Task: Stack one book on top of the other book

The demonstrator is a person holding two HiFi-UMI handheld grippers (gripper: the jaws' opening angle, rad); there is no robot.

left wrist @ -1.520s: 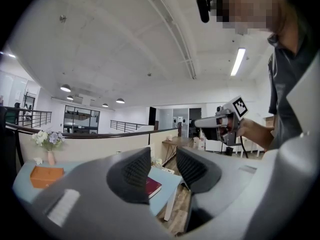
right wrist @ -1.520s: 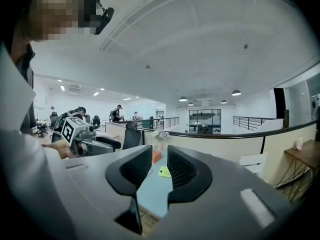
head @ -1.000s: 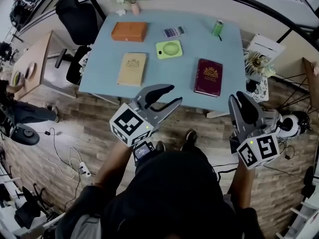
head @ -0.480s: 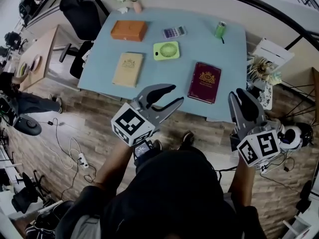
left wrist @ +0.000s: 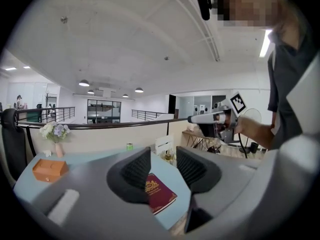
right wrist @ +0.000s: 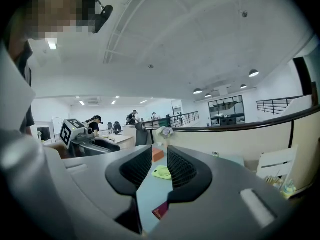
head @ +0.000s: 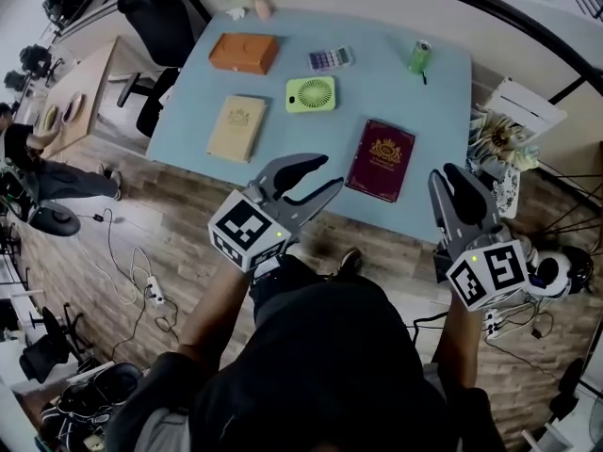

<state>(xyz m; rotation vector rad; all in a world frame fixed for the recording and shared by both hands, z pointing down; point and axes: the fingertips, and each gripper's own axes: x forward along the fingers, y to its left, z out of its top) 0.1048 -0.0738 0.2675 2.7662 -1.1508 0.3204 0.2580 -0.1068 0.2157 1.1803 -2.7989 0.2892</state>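
Red book (head: 381, 158): flat on worktop (head: 443, 111), ahead of both jaws, untouched. Tan book (head: 236, 128): well apart, further left. Left gripper (head: 328, 174), right gripper (head: 450, 179): jaws parted, empty (both clear of the books).

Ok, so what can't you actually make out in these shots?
Maroon book: cover print too small in head view; a jaw of the left gripper covers part of it in left gripper view.
Tan book: title too small in head view; in neither gripper view.
Calculator: keys too small, head view.
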